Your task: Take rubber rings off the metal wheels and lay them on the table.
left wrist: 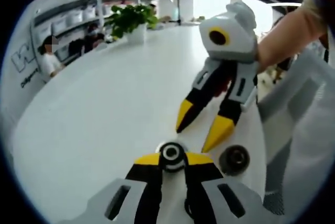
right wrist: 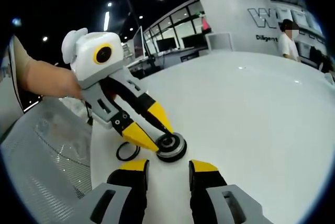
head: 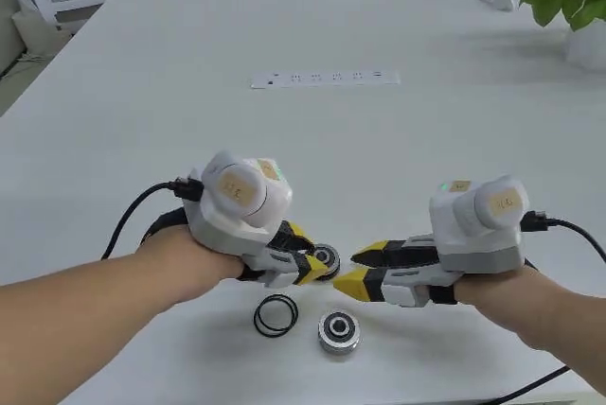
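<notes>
Left gripper (head: 311, 254) clamped on one metal wheel (head: 327, 258) — right gripper (head: 347, 270) jaws apart, empty; rubber rings (head: 276, 315) lying on table (head: 379, 140).

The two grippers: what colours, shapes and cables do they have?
Left gripper and right gripper match: rounded white-grey housings with tan round stickers, black jaws tipped yellow, tapering to points. A black cable leaves each. Forearms are bare.

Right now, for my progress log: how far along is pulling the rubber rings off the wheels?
Done: black rubber rings lie loose on the table beside a wheel that looks stripped, though I can't be sure. In hand: the left gripper is shut on a second wheel whose dark ring seems on; the right gripper, open, points at it. Left: pull that ring off and lay it down.
</notes>
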